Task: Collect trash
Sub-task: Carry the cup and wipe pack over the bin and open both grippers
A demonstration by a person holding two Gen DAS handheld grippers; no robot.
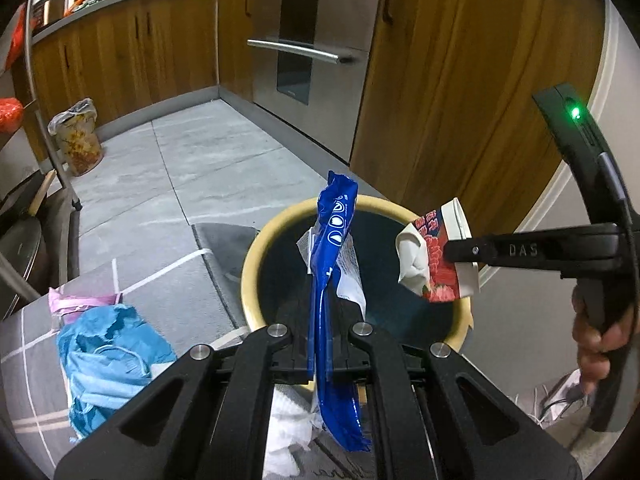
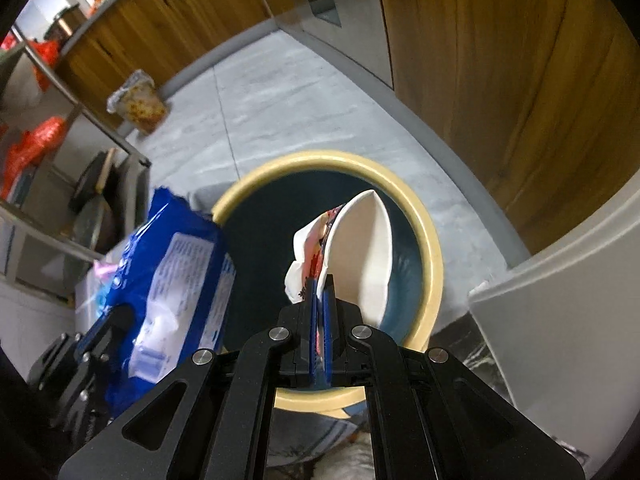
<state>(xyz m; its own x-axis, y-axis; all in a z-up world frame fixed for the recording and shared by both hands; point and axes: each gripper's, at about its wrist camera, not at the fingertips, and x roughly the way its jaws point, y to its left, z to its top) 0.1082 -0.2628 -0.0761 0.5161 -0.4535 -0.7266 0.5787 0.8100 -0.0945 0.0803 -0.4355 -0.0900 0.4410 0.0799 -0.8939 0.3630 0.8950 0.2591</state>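
The blue wrapper looked like glossy plastic film, the crushed cup matt paper, the cabinets smooth wood, the floor matt stone.

Two handheld grippers meet over a round bin with a cream rim and dark inside, standing on a grey tiled kitchen floor. The left gripper, in the near foreground, is clamped on a blue wrapper that stands upright above the bin's mouth. From the right, the right gripper pinches a crushed paper cup, red-patterned and white, over the bin's right rim. Crumpled blue trash lies on a grey checked surface at near left.
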